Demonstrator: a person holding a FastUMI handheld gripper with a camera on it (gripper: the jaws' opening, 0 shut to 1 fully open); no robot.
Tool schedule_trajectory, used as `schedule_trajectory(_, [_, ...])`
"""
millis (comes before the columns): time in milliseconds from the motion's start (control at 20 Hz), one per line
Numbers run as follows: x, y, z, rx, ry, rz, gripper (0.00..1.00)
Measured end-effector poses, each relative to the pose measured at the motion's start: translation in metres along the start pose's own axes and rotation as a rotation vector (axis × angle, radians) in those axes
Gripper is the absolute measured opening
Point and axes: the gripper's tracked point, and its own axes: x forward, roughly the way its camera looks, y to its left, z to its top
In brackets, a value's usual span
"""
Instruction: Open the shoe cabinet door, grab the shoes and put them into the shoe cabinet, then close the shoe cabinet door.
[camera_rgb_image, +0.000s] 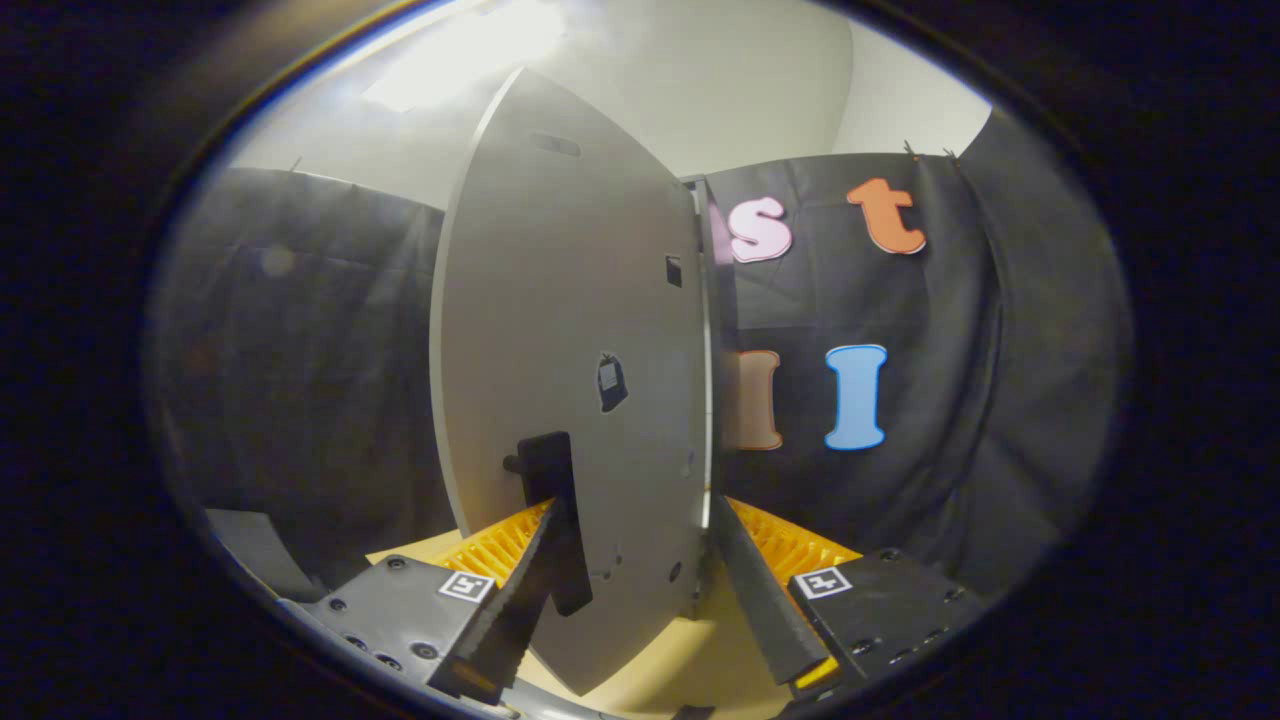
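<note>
Gripper spread wide, one finger on each side of the cabinet door; whether either finger touches the panel cannot be told. The door stands edge-on and swung out, its dark handle on the near face, just beside the left finger. Risk, as judged: the fingers straddle without pinching, so a swing could let the panel slip out, or the left finger could catch on the handle. The door's free edge runs just inside the right finger, little slack there. Pale floor beneath the door. Open room left of the door, back to the cloth wall. Shoes: whereabouts unknown.
</note>
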Motion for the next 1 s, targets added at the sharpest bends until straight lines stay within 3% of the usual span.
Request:
schedule_trajectory(600, [0.07,0.095,-0.015,0.104,0.037,0.115,0.93])
schedule_trajectory(1000, [0.138,0.137,-0.024,0.116,0.044,0.07,0.93])
